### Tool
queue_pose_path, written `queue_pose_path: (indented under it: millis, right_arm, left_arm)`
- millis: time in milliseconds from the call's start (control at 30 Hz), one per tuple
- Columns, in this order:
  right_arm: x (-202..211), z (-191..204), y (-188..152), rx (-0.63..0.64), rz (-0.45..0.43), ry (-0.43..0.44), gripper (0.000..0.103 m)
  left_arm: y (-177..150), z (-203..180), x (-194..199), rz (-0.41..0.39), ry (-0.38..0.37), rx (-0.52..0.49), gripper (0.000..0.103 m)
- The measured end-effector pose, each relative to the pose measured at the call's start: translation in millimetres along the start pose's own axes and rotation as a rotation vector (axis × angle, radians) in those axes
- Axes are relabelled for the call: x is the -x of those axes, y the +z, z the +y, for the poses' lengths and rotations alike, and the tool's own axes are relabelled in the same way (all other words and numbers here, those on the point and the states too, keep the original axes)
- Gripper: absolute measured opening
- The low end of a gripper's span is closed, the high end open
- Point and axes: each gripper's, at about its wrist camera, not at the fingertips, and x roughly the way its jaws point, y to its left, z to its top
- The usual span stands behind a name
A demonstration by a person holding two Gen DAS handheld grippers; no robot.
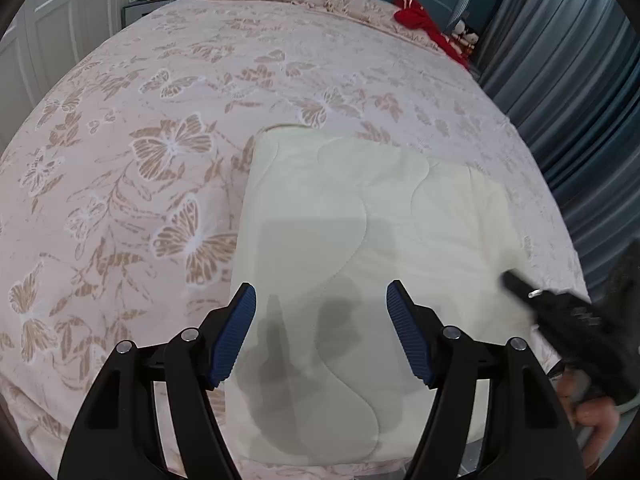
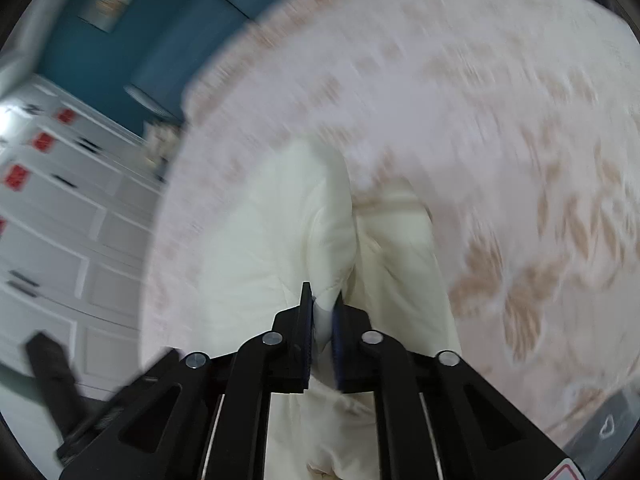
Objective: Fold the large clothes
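Note:
A cream quilted garment (image 1: 360,208) lies folded into a thick rectangle on the bed, near its front right side. My left gripper (image 1: 320,292) hovers over the near part of it, jaws open, nothing between the blue pads. In the left wrist view my right gripper (image 1: 516,284) comes in blurred from the right, at the garment's right edge, with a person's hand (image 1: 592,412) behind it. In the right wrist view my right gripper (image 2: 323,300) is shut on a pinched ridge of the cream garment (image 2: 272,240), which rises in a fold toward the jaws.
The bed carries a pink butterfly-print cover (image 1: 160,100) and a pillow at its head. A red garment (image 1: 420,20) lies at the far right corner. Grey-blue curtains (image 1: 560,60) hang on the right. White wardrobe doors (image 2: 48,240) stand to the left.

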Motion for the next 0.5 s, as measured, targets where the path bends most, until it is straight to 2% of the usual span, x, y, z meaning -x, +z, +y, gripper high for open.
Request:
queue_pose_path:
  millis: [33,67,167,200,267,300,333,367,400,500]
  right_arm:
    - [10,2,1,0.025,-0.03,-0.019,0.005]
    - [14,0,1,0.035,-0.038,-0.075,0.005]
    - [-8,-19,-4,0.037,0.048,-0.233,0.007]
    - [-21,-27,-8,0.028,0.101,-0.246,0.009]
    - [-32,-34,-12,0.013,0.154,-0.256,0.02]
    - [-33,-35,-11,0.016,0.162,-0.27,0.026]
    - [-32,-35,-10,0.02,0.167,-0.28,0.034]
    - [-34,-34,-8,0.033,0.179,-0.294,0.038]
    - [-37,-33,-7,0.053,0.196,-0.306,0.04]
    - [-49,-33,-6,0.076,0.234,-0.312,0.044]
  left_arm:
    - [0,1,0,-0.001,0.001,0.0,0.066]
    - [0,0,-1,0.002,0.0,0.001,0.066]
    - [-4,-1,-16,0.041,0.028,-0.008,0.066]
    - [-5,-1,-20,0.054,0.03,-0.006,0.066]
    - [-9,0,-28,0.084,0.038,0.006,0.066]
    - [-10,1,-32,0.096,0.045,0.014,0.069]
    - [-11,3,-34,0.103,0.056,0.019,0.078]
    - [-11,4,-38,0.109,0.075,0.025,0.083]
    - [-11,5,-40,0.114,0.083,0.027,0.088]
    - [-7,6,-54,0.147,0.088,0.021,0.091]
